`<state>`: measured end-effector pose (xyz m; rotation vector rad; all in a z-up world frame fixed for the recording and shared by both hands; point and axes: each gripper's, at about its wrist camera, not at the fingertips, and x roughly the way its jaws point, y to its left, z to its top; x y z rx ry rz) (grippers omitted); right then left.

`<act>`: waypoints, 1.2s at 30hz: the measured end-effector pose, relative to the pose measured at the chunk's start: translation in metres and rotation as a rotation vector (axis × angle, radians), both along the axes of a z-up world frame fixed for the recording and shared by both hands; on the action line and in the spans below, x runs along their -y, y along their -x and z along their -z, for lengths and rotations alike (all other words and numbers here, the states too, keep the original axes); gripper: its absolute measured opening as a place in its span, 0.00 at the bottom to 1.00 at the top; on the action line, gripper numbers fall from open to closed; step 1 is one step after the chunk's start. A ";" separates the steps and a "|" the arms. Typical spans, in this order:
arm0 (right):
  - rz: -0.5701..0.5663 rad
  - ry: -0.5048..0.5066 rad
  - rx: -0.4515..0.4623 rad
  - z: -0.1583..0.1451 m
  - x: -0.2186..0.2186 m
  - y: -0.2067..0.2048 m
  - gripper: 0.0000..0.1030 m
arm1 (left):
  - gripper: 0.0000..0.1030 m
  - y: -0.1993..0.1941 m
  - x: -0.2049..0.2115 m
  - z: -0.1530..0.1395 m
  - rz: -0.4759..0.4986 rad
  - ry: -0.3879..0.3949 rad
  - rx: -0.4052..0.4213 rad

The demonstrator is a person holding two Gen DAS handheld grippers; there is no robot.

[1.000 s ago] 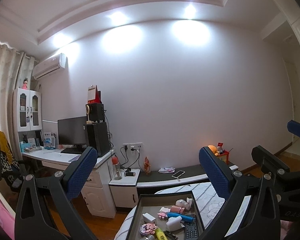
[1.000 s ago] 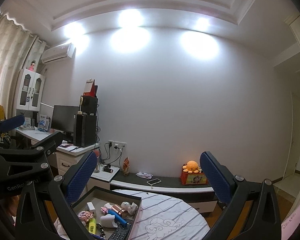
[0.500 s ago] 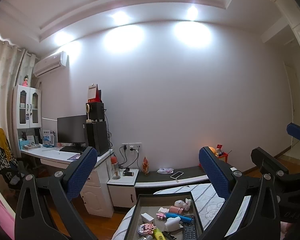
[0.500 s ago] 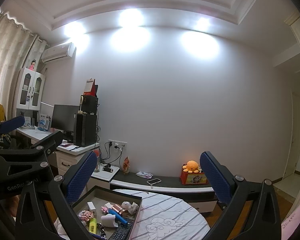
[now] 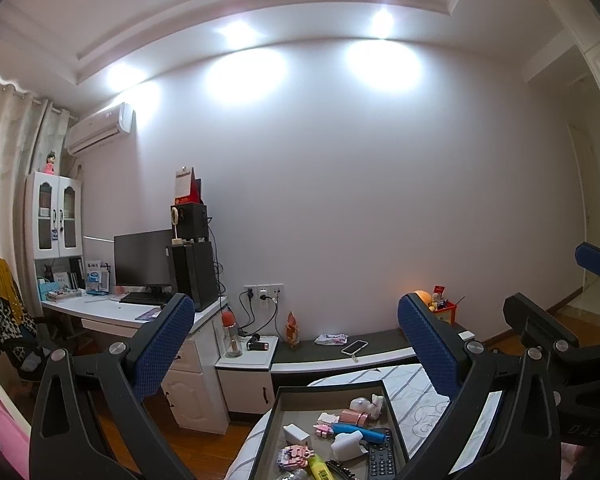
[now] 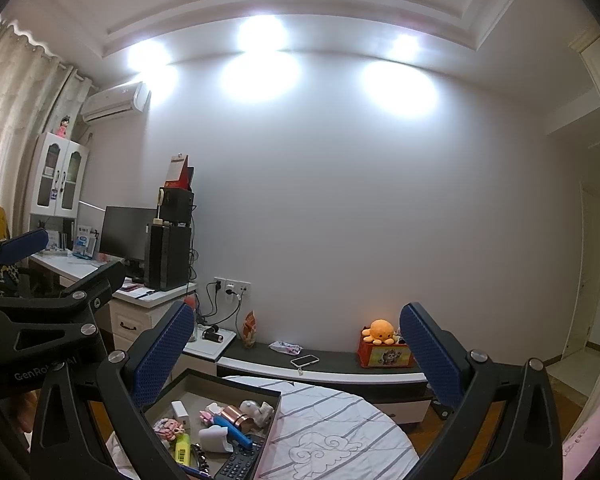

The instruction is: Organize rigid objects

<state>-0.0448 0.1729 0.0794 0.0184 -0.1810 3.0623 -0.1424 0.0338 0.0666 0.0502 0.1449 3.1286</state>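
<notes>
The tray sits low ahead of me on a round striped table, long axis running away toward the wall. In it the remote lies lengthwise, pointing the same way; a blue tube lies crosswise. My left gripper and right gripper both hang above, spread wide, empty.

Both wrist cameras sit side by side, high above the near tray, facing the far wall; both share the desk.
</notes>
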 end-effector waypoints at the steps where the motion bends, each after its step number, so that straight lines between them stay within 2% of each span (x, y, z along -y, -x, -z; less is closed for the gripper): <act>1: 0.000 0.001 -0.003 0.000 0.000 0.000 1.00 | 1.00 0.000 0.000 0.000 0.000 -0.001 0.000; 36: 0.007 -0.003 0.005 0.002 0.002 -0.001 1.00 | 1.00 -0.004 -0.001 -0.002 0.000 0.015 0.006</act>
